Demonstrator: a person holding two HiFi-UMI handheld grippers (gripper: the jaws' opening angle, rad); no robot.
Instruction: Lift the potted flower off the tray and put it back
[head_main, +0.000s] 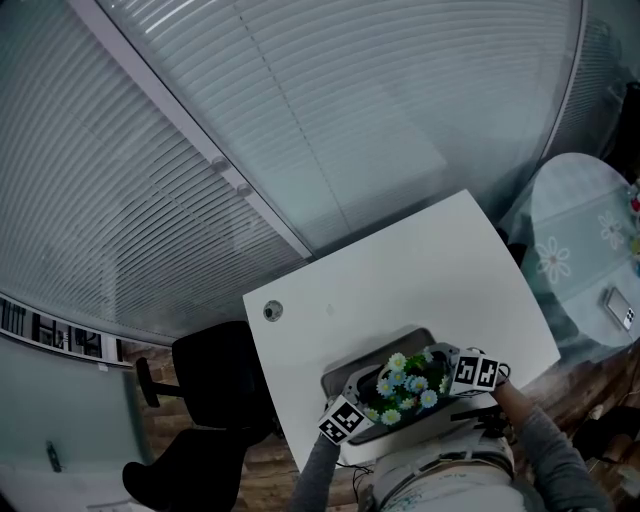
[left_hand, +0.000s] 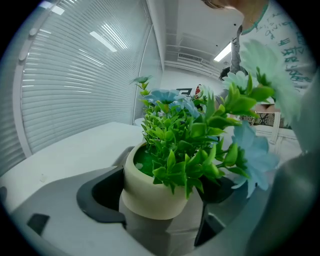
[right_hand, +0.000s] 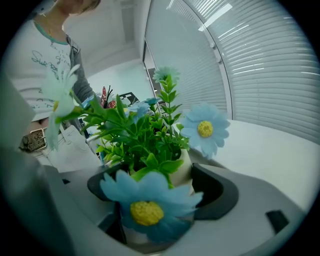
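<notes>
Holds a potted flower (head_main: 408, 385), a round cream pot of green leaves and pale blue daisies, low and right of centre in the head view, between two grippers. With the left gripper (left_hand: 161, 202), clamps the pot's wall: dark pads pressed against it on both sides in the lower middle of the left gripper view, foliage spilling over the rim toward the right. With the right gripper (right_hand: 160, 200), closes on the same pot from the opposite side, pads snug against the cream wall at centre frame, one large blue daisy with a yellow heart drooping in front and hiding the pot's lower half. Has the plant above a light grey rectangular tray (head_main: 385, 345); cannot tell whether the base touches it or hangs clear.

Works at the near edge of a white rectangular table (head_main: 400, 270), with a small round grey disc (head_main: 273, 311) near its left corner. In the lower left, beside the table: a black office chair (head_main: 210, 380). At the right edge: a round side table under a pale daisy-print cloth (head_main: 575, 230). Across the upper frame: a curved wall of white slatted blinds (head_main: 300, 100).
</notes>
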